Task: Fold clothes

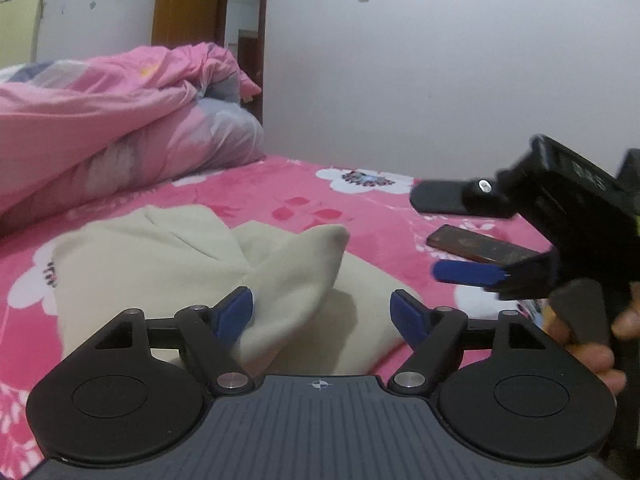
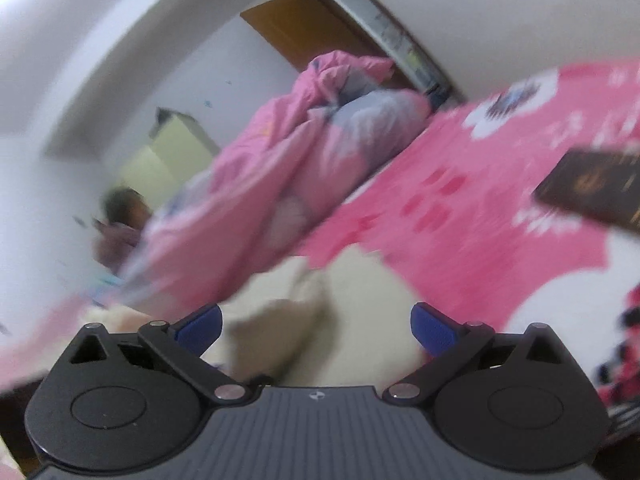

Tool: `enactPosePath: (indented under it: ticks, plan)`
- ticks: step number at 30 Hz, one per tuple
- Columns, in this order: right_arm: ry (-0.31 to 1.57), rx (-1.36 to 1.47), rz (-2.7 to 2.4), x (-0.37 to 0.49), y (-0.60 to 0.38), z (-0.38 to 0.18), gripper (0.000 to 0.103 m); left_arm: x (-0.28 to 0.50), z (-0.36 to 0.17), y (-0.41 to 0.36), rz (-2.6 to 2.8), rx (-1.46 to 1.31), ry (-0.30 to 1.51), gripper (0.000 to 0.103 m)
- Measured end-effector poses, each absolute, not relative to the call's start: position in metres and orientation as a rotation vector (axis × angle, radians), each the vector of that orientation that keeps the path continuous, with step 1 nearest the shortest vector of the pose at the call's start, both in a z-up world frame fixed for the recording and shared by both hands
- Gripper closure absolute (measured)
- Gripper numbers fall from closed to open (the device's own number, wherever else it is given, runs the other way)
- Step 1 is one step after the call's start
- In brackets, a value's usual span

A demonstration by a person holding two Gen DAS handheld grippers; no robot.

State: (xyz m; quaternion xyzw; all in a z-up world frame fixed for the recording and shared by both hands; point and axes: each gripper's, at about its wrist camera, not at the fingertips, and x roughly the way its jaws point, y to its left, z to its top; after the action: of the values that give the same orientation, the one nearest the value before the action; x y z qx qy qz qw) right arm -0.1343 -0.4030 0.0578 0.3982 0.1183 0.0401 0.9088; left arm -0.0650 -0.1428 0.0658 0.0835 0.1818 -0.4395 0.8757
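Note:
A cream garment (image 1: 180, 264) lies crumpled on the pink floral bed sheet (image 1: 304, 184). One of its corners stands up in a peak. My left gripper (image 1: 322, 314) is open just above it, and the raised fold rests against the left blue pad (image 1: 236, 312). My right gripper (image 1: 448, 236) hovers open at the right of the left wrist view, held by a hand (image 1: 600, 344). The right wrist view is blurred and tilted. There the right gripper (image 2: 316, 328) is open over the cream garment (image 2: 344, 312), with nothing between its fingers.
A heaped pink duvet (image 1: 120, 120) fills the far left of the bed. A dark flat rectangular object (image 1: 480, 248) lies on the sheet to the right of the garment. A person (image 2: 124, 216) is beyond the duvet. A doorway (image 1: 244, 40) opens behind.

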Motion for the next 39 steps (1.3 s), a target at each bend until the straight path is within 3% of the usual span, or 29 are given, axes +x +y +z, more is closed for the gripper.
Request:
enactPosePath:
  ticks: [6, 17, 19, 23, 30, 35, 39]
  plan:
    - [0.252, 0.903, 0.216, -0.133, -0.398, 0.059, 0.015, -0.079, 0.086, -0.101, -0.877, 0.189, 0.358, 0.026]
    - [0.463, 0.739, 0.232, -0.062, -0.34, 0.066, 0.015, -0.069, 0.065, -0.087, -0.591, 0.315, 0.444, 0.028]
    - [0.501, 0.723, 0.221, -0.047, -0.333, 0.063, 0.024, -0.064, 0.056, -0.093, -0.543, 0.34, 0.44, 0.03]
    - [0.53, 0.684, 0.145, -0.029, -0.326, 0.059, 0.078, -0.071, 0.052, -0.096, -0.521, 0.378, 0.413, 0.036]
    - [0.351, 0.638, 0.174, -0.056, -0.344, 0.094, 0.082, -0.083, 0.05, -0.101, -0.54, 0.439, 0.379, 0.05]
    - [0.429, 0.734, 0.113, -0.06, -0.38, 0.051, 0.083, -0.084, 0.045, -0.103, -0.564, 0.446, 0.415, 0.062]
    - [0.361, 0.74, 0.147, -0.07, -0.384, 0.064, 0.083, -0.085, 0.047, -0.105, -0.567, 0.458, 0.425, 0.065]
